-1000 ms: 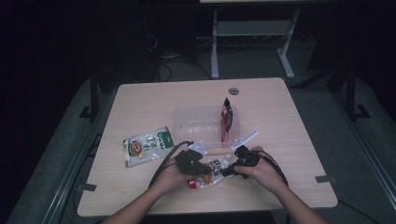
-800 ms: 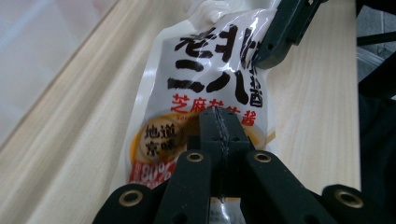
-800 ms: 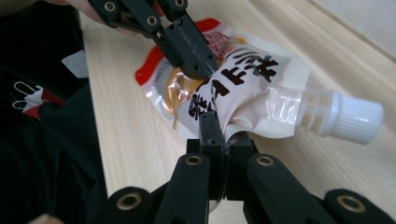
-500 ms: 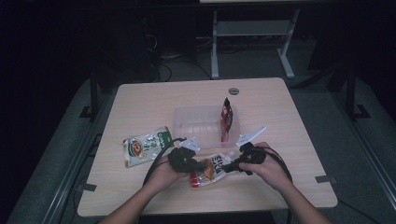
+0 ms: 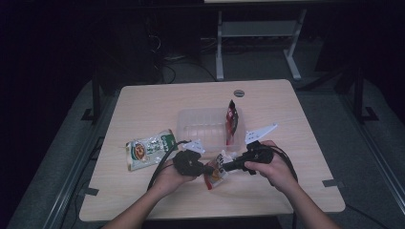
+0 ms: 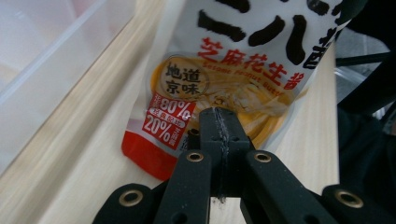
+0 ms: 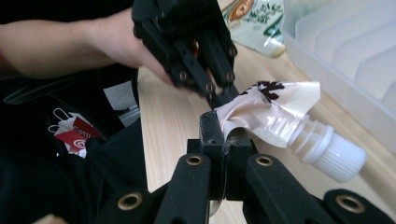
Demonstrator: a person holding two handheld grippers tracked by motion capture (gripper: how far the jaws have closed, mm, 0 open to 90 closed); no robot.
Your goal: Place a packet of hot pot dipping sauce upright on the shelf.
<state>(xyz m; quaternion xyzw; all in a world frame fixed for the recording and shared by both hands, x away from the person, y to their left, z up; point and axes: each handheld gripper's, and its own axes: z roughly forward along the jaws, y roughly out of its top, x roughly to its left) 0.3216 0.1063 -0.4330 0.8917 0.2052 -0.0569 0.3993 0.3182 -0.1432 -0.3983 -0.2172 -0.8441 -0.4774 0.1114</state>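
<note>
Both tools, left tool (image 5: 206, 169) and right tool (image 5: 224, 167), are pinching the spouted sauce pouch (image 5: 217, 168); next, carrying it toward the tray (image 5: 203, 128) at twelve o'clock.

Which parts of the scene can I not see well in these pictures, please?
- Sauce pouch: in the left gripper view its top is cut off by the frame edge, and the left claw covers part of its print.
- Same pouch, high view: too small to read, between both hands.
- Red packet in the clear tray: label too small, high view.
- Right claw: crumpled film hides its pads.
</note>
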